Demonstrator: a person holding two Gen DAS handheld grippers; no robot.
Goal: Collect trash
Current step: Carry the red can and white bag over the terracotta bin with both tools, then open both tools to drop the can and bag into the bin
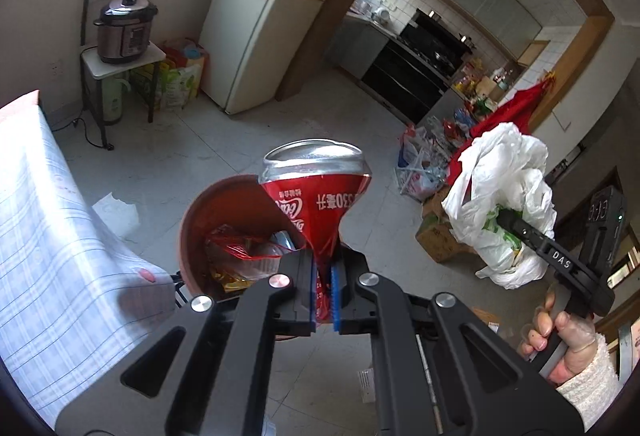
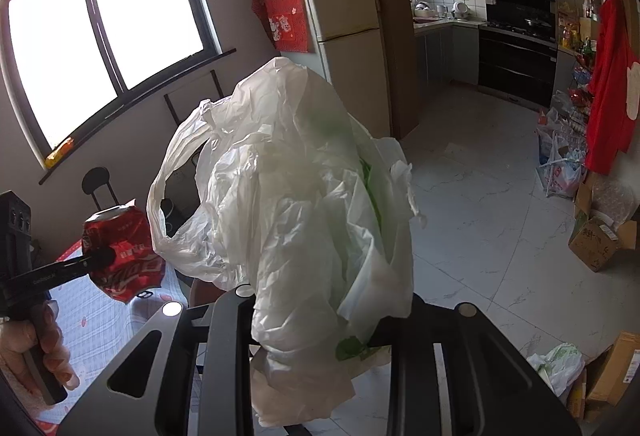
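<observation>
Trash is in both your grippers: the left gripper (image 1: 324, 288) has its jaws pinched flat on a crushed red can (image 1: 316, 191), held just above the brown bin (image 1: 192, 232) at your 11 o'clock. Tip the can over the rim before you let go. Your right gripper (image 1: 506, 222), at 3 o'clock, grips a crumpled white plastic bag (image 2: 304, 203); bring it over the bin next and release low.

Crushed red can (image 1: 316, 195), crumpled white bag (image 2: 304, 203), both aloft

A fridge (image 1: 256, 47) stands beside a pressure cooker (image 1: 124, 29) on its stand.
</observation>
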